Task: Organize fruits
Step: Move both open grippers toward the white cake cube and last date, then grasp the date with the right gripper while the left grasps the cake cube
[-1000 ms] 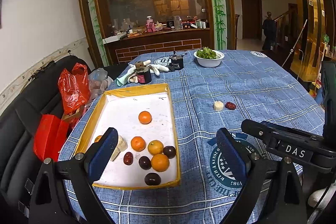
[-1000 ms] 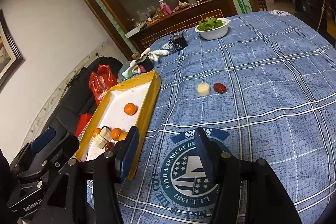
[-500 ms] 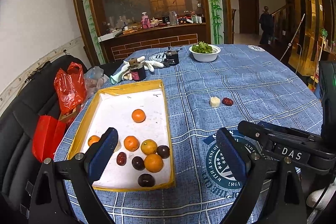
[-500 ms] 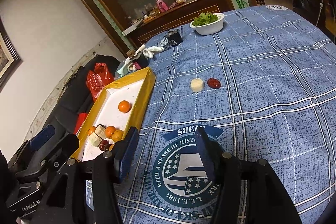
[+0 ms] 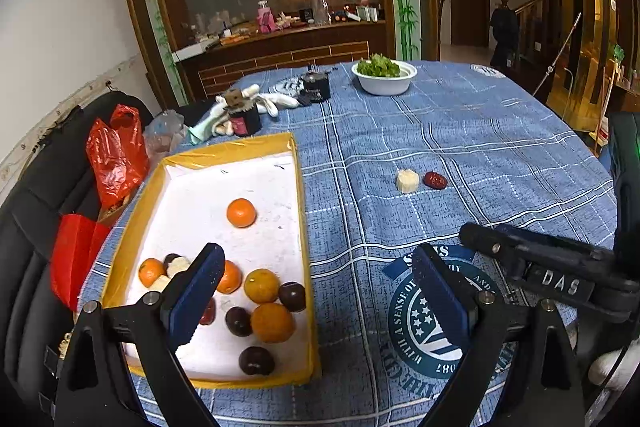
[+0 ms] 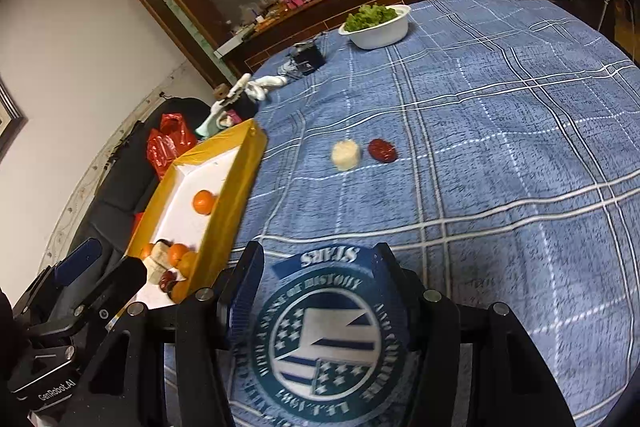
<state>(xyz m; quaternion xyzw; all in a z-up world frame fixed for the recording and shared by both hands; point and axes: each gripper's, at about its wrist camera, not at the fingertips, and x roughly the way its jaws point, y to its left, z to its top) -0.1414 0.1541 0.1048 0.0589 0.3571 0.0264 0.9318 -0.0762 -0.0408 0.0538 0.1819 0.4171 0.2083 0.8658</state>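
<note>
Right wrist view: right gripper (image 6: 316, 291) jaws apart, empty. Red date (image 6: 382, 149) and pale fruit chunk (image 6: 345, 155) lie side by side on the bench, straight ahead, right of the yellow tray (image 6: 236, 183). Left gripper (image 5: 316, 291), also apart and empty, sits farther off.

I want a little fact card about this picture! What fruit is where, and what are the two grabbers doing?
Tray: yellow rim, white inside, on the blue tablecloth
In the tray: oranges, dark plums
Outside the tray: a pale fruit chunk with a red date beside it
Far end: white bowl of greens
Left gripper: open, holding nothing, near the tray
Right gripper: open, holding nothing, pointed toward the two loose pieces
</note>
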